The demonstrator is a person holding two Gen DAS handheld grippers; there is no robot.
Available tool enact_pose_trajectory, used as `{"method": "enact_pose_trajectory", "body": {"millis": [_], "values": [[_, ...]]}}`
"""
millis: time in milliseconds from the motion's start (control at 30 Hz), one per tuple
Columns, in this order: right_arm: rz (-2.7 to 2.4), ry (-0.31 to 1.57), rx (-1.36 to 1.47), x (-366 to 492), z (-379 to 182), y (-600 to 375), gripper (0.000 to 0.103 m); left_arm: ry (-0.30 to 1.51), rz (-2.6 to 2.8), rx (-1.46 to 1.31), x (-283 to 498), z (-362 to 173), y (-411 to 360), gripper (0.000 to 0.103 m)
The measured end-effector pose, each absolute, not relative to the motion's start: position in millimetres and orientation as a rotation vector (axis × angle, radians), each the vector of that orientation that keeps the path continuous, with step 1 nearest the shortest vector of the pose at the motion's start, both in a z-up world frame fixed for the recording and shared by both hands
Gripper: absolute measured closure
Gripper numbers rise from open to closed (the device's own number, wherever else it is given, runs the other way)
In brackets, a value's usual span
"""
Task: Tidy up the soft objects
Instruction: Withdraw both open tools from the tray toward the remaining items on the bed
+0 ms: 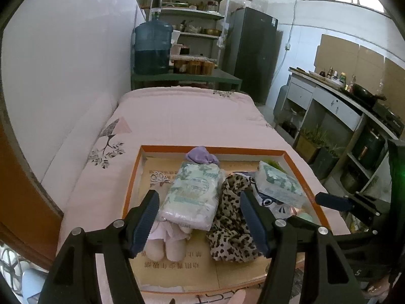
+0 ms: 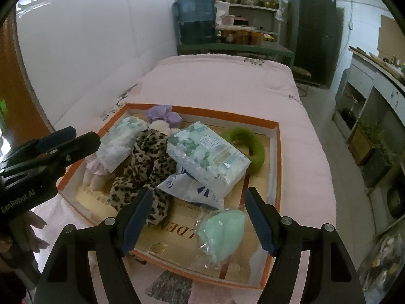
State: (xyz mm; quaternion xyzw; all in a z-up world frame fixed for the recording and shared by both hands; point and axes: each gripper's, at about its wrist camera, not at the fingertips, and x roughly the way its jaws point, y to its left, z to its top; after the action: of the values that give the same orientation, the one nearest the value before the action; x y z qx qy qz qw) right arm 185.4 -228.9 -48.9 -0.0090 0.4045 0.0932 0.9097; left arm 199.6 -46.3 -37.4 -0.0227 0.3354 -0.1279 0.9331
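Note:
An orange-rimmed shallow box [image 1: 131,174] [image 2: 276,157] lies on a pink bed. In it are two tissue packs [image 1: 195,190] [image 2: 207,154], a leopard-print cloth [image 1: 230,225] [image 2: 144,167], a doll in a pale dress [image 1: 167,240] [image 2: 93,169], a purple soft item [image 1: 201,155] [image 2: 164,114], a green ring [image 2: 246,147], a white-and-blue bag [image 2: 187,185] and a mint sponge in plastic wrap [image 2: 222,230]. My left gripper [image 1: 200,223] is open above the doll and the near tissue pack. My right gripper [image 2: 200,217] is open above the box's near side, by the sponge.
The pink bedspread [image 1: 182,116] stretches beyond the box to a green table with a water jug [image 1: 152,48]. A white wall runs along the left. A dark fridge [image 1: 253,50] and a kitchen counter [image 1: 336,101] stand to the right, across a floor gap.

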Motion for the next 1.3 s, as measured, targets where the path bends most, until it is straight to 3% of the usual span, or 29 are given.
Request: {"method": "enact_pose_trajectory", "body": {"millis": [1300], "values": [[0.235,0.753,-0.027,100.5,-5.7,-206.7,0.027,0.616,-0.255,-0.069,114.9,1.5,-22.6,0.037]]}}
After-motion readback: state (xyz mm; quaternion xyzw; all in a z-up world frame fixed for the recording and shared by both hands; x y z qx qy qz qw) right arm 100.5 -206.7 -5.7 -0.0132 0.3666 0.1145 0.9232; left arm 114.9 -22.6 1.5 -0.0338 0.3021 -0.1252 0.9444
